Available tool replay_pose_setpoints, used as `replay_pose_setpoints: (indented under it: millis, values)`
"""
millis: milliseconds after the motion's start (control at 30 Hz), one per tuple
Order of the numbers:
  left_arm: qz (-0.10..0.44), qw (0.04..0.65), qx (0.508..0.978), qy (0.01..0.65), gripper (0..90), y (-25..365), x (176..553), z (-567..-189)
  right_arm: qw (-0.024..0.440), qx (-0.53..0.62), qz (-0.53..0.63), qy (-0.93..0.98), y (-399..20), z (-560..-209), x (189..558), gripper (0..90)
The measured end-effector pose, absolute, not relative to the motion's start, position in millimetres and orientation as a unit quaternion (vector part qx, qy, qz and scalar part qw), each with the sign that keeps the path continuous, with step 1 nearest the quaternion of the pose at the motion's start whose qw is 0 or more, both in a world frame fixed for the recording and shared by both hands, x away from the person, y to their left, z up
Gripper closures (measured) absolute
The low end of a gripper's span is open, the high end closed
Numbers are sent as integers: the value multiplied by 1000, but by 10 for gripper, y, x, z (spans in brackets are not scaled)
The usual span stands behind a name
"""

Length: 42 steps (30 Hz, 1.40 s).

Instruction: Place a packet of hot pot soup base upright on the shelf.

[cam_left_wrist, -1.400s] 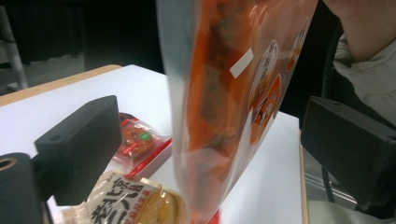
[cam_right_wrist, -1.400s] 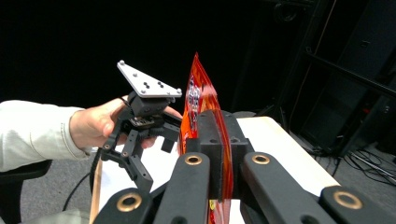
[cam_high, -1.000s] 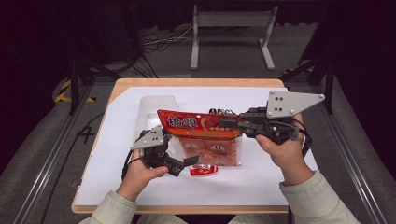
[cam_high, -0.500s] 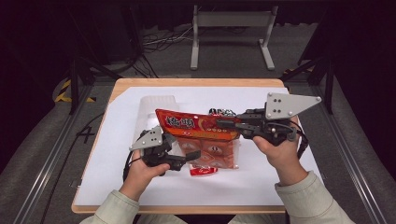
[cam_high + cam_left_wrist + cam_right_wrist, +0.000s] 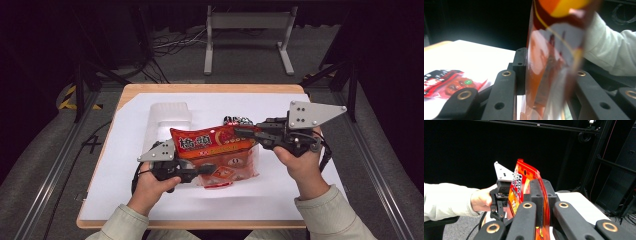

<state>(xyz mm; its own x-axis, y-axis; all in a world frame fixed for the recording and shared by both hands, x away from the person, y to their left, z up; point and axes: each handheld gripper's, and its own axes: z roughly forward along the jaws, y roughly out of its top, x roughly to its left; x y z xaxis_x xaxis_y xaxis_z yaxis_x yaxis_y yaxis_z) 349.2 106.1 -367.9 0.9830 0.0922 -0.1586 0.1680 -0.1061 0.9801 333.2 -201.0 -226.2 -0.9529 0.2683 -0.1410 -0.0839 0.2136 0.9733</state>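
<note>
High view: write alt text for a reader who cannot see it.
A person holds a red snack bag up over a white-covered table, the right gripper pinching its right end and the left gripper at its lower edge. A clear plastic container lies behind, a small packet underneath.

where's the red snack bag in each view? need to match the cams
High view: red snack bag at table centre, held between both grippers.
Left gripper view: the bag fills the centre, edge-on, pinched between the fingers.
Right gripper view: the bag rises centre-left, clamped at its edge by the fingers.
Shared landmark: left gripper, also seen in the right gripper view behind the bag.
</note>
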Motion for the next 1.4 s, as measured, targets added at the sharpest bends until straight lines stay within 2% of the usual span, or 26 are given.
replay_pose_setpoints:
  millis: [333, 533, 667, 800, 1067, 1233, 1400]
  values:
    - [-31, 646, 754, 112, 705, 1056, 3447, -3665, 139, 67, 622, 768, -2050, -2331, 3379, 900]
    - [-23, 644, 754, 124, 706, 1057, 3417, -3629, 155, 73, 615, 770, -2059, -2331, 3361, 874]
    - [-8, 646, 753, 127, 707, 1054, 3393, -3593, 157, 83, 620, 764, -2078, -2338, 3376, 773]
    - [-2, 646, 752, 128, 708, 1057, 3392, -3563, 160, 88, 623, 761, -2087, -2343, 3377, 714]
    - [2, 651, 747, 135, 708, 1061, 3420, -3448, 203, 110, 645, 728, -2305, -2351, 3284, 528]
    - [16, 659, 738, 143, 708, 1124, 3470, -3345, 214, 149, 652, 712, -2566, -2415, 3247, 525]
    - [15, 663, 733, 154, 708, 1178, 3588, -3220, 207, 182, 640, 717, -2754, -2664, 3251, 547]
